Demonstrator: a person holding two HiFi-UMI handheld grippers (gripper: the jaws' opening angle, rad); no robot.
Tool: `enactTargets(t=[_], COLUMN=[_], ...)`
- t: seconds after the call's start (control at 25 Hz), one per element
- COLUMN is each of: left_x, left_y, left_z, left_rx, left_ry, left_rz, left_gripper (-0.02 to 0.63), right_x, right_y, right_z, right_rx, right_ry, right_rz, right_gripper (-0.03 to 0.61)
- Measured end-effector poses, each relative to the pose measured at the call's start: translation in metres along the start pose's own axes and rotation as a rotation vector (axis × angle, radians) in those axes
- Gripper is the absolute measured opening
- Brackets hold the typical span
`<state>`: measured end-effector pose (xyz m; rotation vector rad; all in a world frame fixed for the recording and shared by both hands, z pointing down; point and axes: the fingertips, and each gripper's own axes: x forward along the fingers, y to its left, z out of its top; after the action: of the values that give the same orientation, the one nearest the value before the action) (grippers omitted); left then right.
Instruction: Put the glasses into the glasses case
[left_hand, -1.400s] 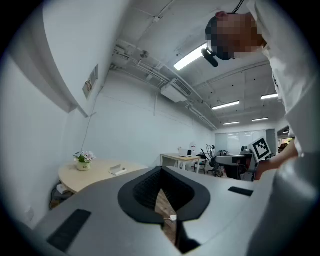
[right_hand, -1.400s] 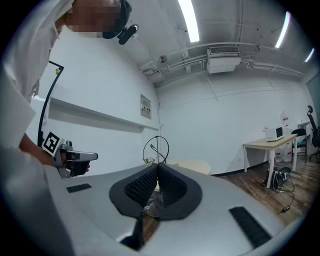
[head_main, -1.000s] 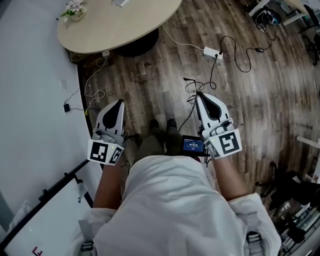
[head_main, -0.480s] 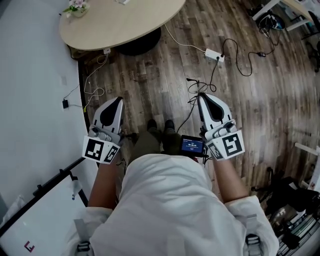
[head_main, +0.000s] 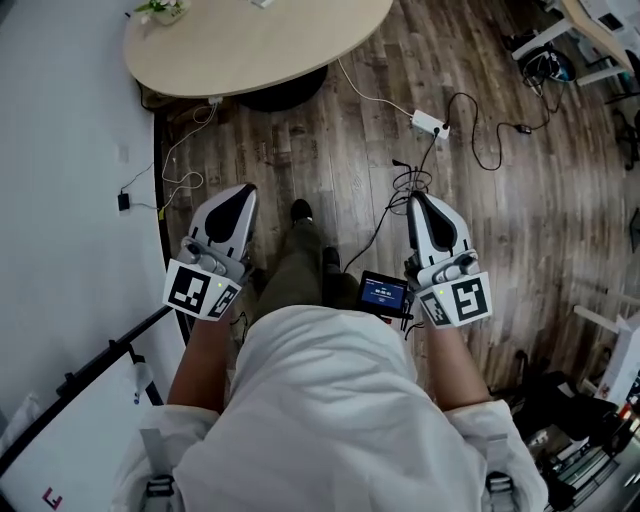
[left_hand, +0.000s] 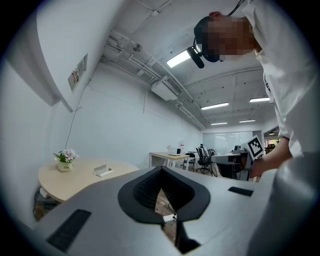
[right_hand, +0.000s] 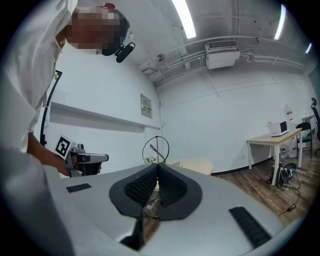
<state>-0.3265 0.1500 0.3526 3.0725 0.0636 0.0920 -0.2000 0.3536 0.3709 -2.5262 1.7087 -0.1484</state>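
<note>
Right tongs (right_hand: 158, 166) are pinched together on the glasses (right_hand: 157, 153), with one round wire rim poking up past the tips (a lens shows lower down between the pads). Left tongs (right_hand: 102, 158) sit off to the side, and there's a pale round worktop (right_hand: 194, 165) behind.

left gripper (head_main: 240, 192): jaws together, empty | right gripper (head_main: 420, 200): jaws clamped on glasses (right_hand: 157, 153) | 2 forearms low, pointing forward

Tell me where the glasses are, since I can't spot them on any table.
The glasses are clamped in the right tool, at the head view's right, over the wood floor and short of the round table.
</note>
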Motion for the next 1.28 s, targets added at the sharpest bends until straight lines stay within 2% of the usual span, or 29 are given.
enactTargets(t=[0.2,0.44,0.56,0.72,0.88,1.08,1.28], left_x=[0.026,0.058,0.078,0.103,0.125,0.162,0.21], left_y=[0.046,0.126,0.158,0.186,0.197,0.191,0.173], left_z=[0.002,0.007,0.009,0.012,0.014,0.026,0.041], left_rx=[-0.033,-0.054,-0.03,-0.074,-0.09,-0.027,-0.021], left_ry=[-0.036,-0.062,-0.066,-0.091,-0.097,-0.108,-0.129], left_rz=[0.025,0.053,0.036,0.009,-0.015,-0.05,-0.056], left_gripper=[0.014,0.014,0.014,0.014,0.014,0.014,0.014], right_x=[0.052,0.144,0.184,0.217,0.229,0.235,0.235], right_y=[-0.01,-0.015,-0.018,-0.025,-0.04,-0.074,-0.125], right_z=[0.002,0.016,0.022,0.036,0.05,0.065,0.074], right_rx=[0.011,-0.016,-0.026,-0.049,-0.07,-0.083,-0.072], right_ry=[0.02,0.05,0.062,0.057,0.056,0.031,-0.017], right_rz=[-0.002,0.028,0.021,0.005,-0.022,-0.051,-0.048], right_gripper=[0.028,0.028,0.028,0.028,0.028,0.028,0.028])
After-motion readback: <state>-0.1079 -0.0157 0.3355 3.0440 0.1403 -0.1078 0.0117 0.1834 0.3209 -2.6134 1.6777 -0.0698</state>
